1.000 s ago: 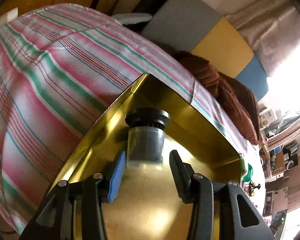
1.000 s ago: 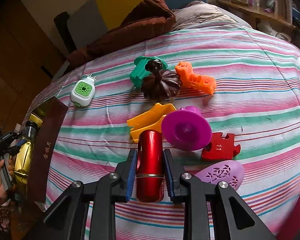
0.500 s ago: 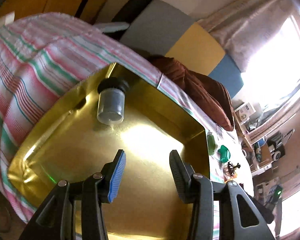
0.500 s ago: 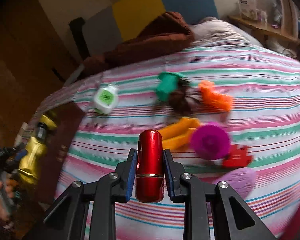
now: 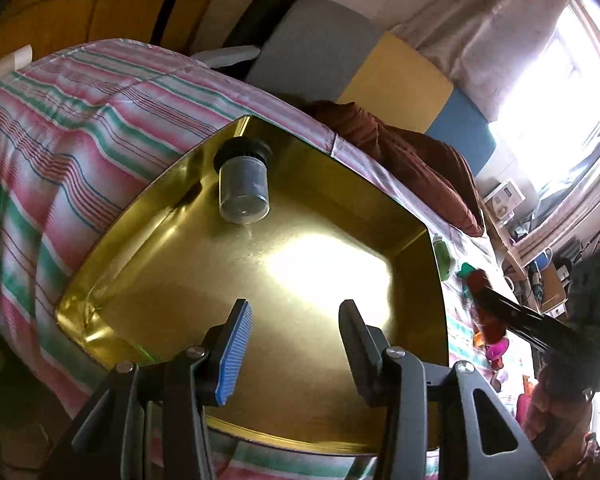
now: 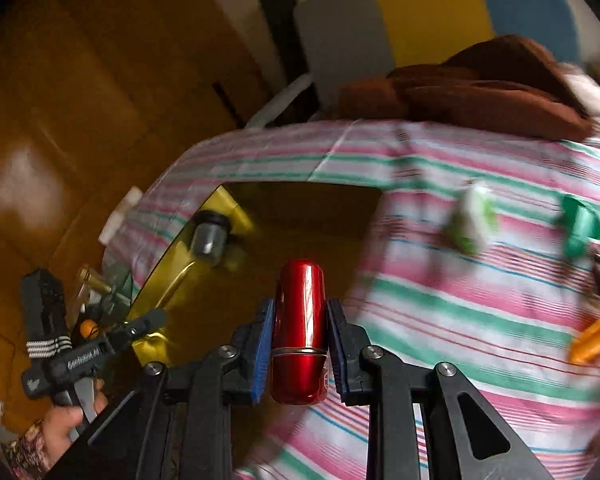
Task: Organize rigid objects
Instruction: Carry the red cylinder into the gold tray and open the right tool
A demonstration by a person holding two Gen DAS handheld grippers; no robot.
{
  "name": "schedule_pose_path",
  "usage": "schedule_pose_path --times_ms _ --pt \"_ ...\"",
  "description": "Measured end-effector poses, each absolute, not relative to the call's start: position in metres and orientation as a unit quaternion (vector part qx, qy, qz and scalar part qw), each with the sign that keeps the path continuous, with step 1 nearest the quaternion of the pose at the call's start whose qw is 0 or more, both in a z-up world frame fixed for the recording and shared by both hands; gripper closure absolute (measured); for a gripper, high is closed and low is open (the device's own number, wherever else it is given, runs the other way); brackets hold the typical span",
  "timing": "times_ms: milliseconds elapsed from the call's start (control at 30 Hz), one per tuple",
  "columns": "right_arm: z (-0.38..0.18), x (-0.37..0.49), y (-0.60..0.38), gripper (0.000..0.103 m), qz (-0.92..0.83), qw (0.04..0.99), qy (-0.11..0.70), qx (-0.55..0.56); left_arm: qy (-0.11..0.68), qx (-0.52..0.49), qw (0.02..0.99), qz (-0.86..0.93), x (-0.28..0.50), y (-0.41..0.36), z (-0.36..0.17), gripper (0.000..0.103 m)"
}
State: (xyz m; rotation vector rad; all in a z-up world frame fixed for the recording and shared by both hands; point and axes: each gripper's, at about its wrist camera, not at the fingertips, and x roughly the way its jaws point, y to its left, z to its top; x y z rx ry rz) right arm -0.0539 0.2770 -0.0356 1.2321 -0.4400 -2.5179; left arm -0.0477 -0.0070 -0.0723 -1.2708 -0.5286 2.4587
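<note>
While the left tongs (image 5: 294, 344) stand apart and empty above the gold tray (image 5: 416, 240), a small clear jar (image 5: 243, 192) lies in its far corner. From the right wrist view, the right tongs (image 6: 300, 346) are clamped on a red cylinder (image 6: 300, 320), held over the tray's edge on the striped bed (image 6: 480, 320).

Both handheld grippers are black plastic frames with triangular cut-outs and round silver screws at the joints. The left gripper (image 5: 296, 344) has 1 bright blue ribbed pad and 1 dark ribbed pad; seen from the other side, its body carries white lettering and a band of white stripes. The right gripper (image 6: 300, 344) has blue ribbed pads. A floral-patterned sleeve (image 6: 30, 446) covers the left wrist.
</note>
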Motion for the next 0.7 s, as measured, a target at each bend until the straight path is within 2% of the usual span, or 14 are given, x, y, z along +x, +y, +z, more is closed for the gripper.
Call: schedule_pose_path --times_ms 233,400,700 --pt "-0.058 -0.098 0.215 0.077 -0.854 0.161 -0.131 0.477 -0.188 -0.447 0.155 0.861 -0.045 -0.015 -0.072 0.057" --pt "-0.073 -0.132 0.184 0.077 -0.845 0.150 -0.087 0.507 -0.188 -0.450 0.158 0.859 -0.043 -0.015 -0.073 0.057" --pt "-0.091 -0.181 0.154 0.077 -0.840 0.121 -0.084 0.522 -0.192 -0.448 0.155 0.859 -0.041 -0.018 -0.073 0.057"
